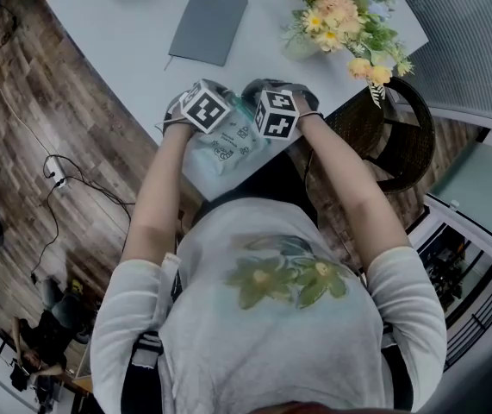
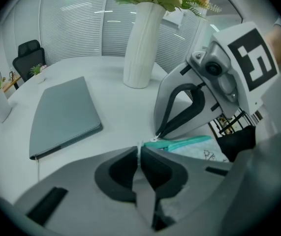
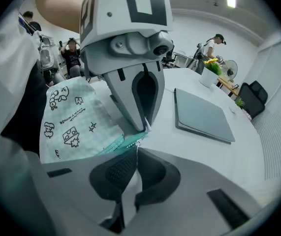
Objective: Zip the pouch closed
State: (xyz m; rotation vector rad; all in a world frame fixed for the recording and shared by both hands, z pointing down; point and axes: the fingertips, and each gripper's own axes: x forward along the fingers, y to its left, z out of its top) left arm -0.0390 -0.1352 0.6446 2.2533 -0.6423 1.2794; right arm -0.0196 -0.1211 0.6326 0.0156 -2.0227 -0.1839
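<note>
Gripping the pouch [image 1: 226, 145] from both sides at the tabletop's [image 1: 125, 33] near edge, right in front of the person's torso. Pressing the left tongs [image 2: 140, 157] narrow, pads together on a thin pale sliver at one end of the pouch's teal zipper [image 2: 179, 142]. Pinching likewise with the right tongs [image 3: 136, 156], tight on a thin pale bit by the zipper, tips almost meeting the left pair's. Covering much of the pouch from above with both marker cubes [image 1: 204, 106] and the tong bodies. Showing a grey notebook [image 1: 208, 26] lying farther back, well apart from the pouch. Showing a white vase [image 2: 142, 43] of flowers [image 1: 340, 15] toward the far right. Crowding the tabletop's right edge with a dark chair [image 1: 392, 136]; trailing cables [image 1: 56, 175] over the wood floor [image 1: 73, 102] at left.
</note>
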